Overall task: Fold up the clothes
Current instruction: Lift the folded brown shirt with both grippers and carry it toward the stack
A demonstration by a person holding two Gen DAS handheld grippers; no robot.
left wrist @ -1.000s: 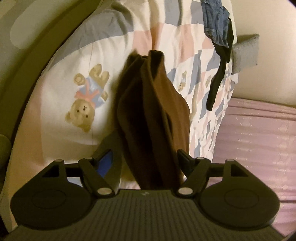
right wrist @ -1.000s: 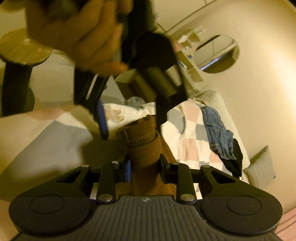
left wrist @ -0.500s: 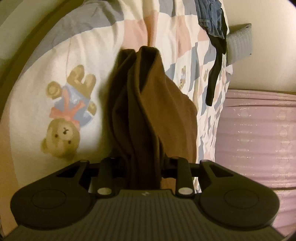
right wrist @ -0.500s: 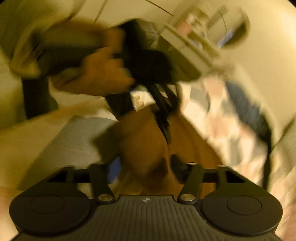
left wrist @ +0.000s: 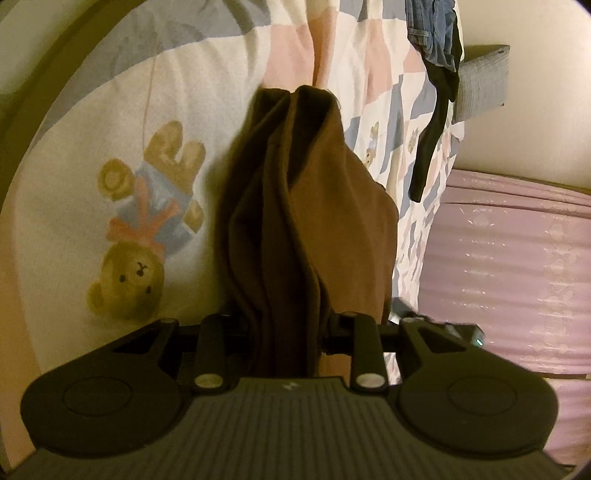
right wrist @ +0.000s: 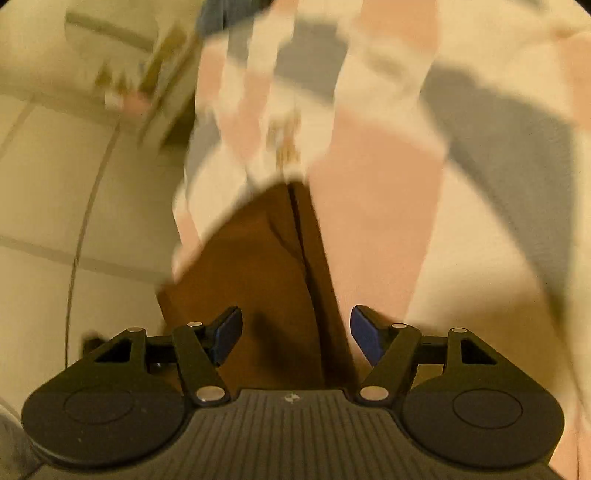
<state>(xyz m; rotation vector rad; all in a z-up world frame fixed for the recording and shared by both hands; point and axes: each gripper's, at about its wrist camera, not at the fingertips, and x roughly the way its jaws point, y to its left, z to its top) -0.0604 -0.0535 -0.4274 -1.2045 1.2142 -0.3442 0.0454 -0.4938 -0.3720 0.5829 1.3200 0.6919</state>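
Left wrist view.
- Left hand-held gripper [left wrist: 286,332]: fingers drawn narrow, clamped on a bunched fold of the brown garment [left wrist: 306,206].
- Brown garment: gathered into lengthwise pleats, running from the jaws away across the bed; the far end lies on the quilt [left wrist: 184,85], and the right part spreads wider and flatter.
- Quilt: cream patchwork with pink and grey-blue squares; printed teddy bear [left wrist: 144,229] in blue clothing with a pink bow just left of the garment, apart from it.
- Blue denim garment [left wrist: 432,29]: at the far upper right of the quilt, with a dark garment [left wrist: 432,125] trailing down over the quilt's edge.
- Grey cushion [left wrist: 480,77]: beside the dark garment, against the wall.
- Pink ribbed bed skirt [left wrist: 517,258]: right side, below the quilt's edge.

Right wrist view (blurred by motion).
- Right hand-held gripper [right wrist: 295,336]: spread wide, blue pads [right wrist: 227,334] visible, gripping nothing.
- Brown garment [right wrist: 258,277]: lies between and beyond the open fingers on the quilt [right wrist: 388,203], reaching to the quilt's edge at left; contact with the fingers cannot be told.
- Pale floor [right wrist: 74,184]: left, beyond the bed edge; other background objects too blurred to identify.
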